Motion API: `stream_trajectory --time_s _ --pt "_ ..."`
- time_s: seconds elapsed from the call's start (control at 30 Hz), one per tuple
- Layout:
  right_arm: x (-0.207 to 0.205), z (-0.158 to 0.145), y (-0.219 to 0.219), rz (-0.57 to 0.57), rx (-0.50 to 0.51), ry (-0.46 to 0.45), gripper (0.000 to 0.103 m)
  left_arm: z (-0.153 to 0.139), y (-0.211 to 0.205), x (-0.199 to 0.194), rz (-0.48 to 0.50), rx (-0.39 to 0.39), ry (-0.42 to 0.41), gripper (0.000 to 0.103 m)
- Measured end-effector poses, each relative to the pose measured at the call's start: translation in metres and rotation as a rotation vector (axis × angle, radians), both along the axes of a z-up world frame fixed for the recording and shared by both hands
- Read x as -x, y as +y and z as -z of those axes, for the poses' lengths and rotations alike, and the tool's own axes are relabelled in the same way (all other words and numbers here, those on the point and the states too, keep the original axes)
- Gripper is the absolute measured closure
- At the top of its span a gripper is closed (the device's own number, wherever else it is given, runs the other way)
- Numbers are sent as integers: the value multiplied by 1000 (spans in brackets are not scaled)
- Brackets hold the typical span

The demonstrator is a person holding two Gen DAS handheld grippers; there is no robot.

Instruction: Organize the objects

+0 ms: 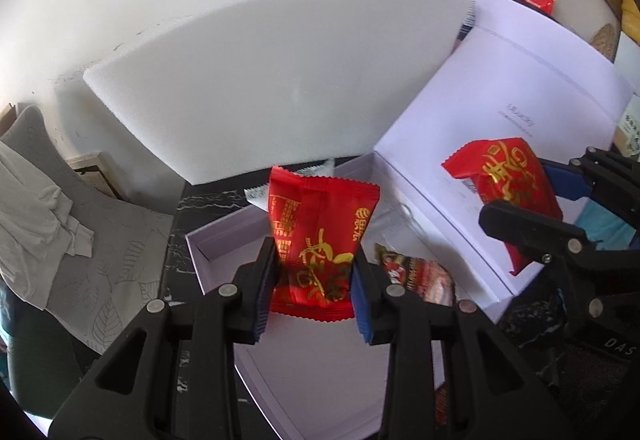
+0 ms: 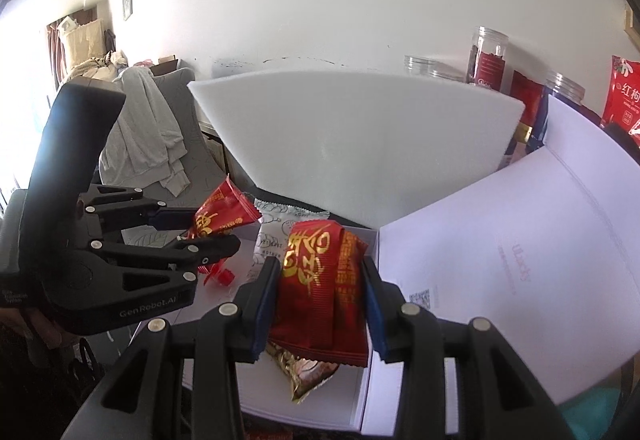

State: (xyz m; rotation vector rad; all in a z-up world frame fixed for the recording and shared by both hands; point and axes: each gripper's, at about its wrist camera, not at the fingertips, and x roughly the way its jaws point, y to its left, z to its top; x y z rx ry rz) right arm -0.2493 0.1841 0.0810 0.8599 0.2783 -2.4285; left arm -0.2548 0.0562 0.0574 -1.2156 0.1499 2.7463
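Red packets: one in each claw, above the white box (image 1: 216,240).
Left claw (image 1: 314,280): pinching a red packet (image 1: 316,232).
Right claw (image 2: 320,292): pinching another red packet (image 2: 320,280).

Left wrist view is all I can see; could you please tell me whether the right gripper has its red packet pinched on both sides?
Observer: Yes. The right wrist view shows the right gripper head-on, with both fingers pressed on the right red packet.
Operator: Thank you. Is anything lying below that packet?
Observer: A gold-edged packet lies on the floor of the white box, partly hidden behind the held one.
Operator: And what lies beyond my own packet?
Observer: A white patterned packet lies beyond the left red packet held in the left gripper. I cannot tell whether it is inside the box.
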Motion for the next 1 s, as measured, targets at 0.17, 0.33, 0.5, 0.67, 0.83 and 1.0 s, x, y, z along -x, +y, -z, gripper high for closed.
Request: stream_trajectory --time_s 0.17,0.33,0.5,0.67,0.83,1.0 --pt "23 4 -4 6 11 -10 63 3 1 18 9 5 -19 71" --pt "46 3 -9 3 17 -9 63 -5 7 30 32 44 22 71" --pt "53 15 -9 -11 -2 -37 63 7 10 36 32 66 4 71" --pt "58 32 -10 -15 -32 -86 63 21 14 44 56 59 -45 71" --pt "68 46 -13 -10 -33 -135 63 37 18 52 49 79 -85 71" --pt "75 60 -18 -15 -45 -178 63 50 17 58 36 98 -119 71"
